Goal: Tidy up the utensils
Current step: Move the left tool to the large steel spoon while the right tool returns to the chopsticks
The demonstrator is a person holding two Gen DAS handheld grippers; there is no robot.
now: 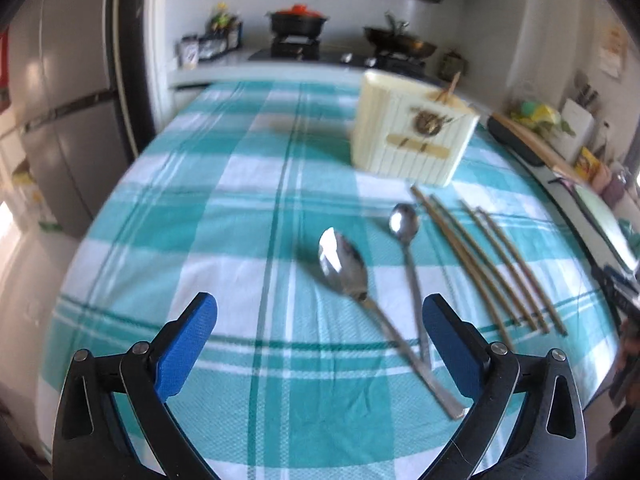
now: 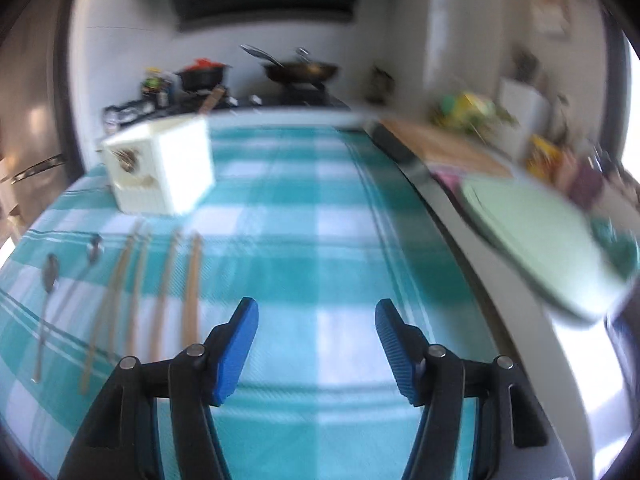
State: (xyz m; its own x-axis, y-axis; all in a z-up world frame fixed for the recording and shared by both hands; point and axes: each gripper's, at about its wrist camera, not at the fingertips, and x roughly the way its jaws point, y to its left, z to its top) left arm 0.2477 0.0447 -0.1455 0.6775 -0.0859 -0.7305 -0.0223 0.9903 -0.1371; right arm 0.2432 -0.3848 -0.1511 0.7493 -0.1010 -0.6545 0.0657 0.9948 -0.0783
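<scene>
We saw the cream utensil holder (image 1: pixel 414 136) standing toward the table's (image 1: pixel 240 200) far edge with one wooden stick (image 1: pixel 450 90) poking out; two spoons (image 1: pixel 344 264) and the chopsticks (image 1: pixel 492 264) lay before it. Our left gripper (image 1: pixel 320 344) and right gripper (image 2: pixel 316 344) gaped wide, empty.

Desk (image 1: pixel 224 208) covered by teal-and-white checked cloth (image 1: pixel 168 264). Directly on the cloth: cream ribbed utensil holder (image 1: pixel 412 140), upright, toward far side. Near it, large metal spoon (image 1: pixel 352 280) and smaller spoon (image 1: pixel 408 240), handles crossing at the near ends. Just beside them, wooden chopsticks (image 1: pixel 492 264) laid roughly parallel, apart from the holder. Exact chopstick count unclear through blur.
</scene>
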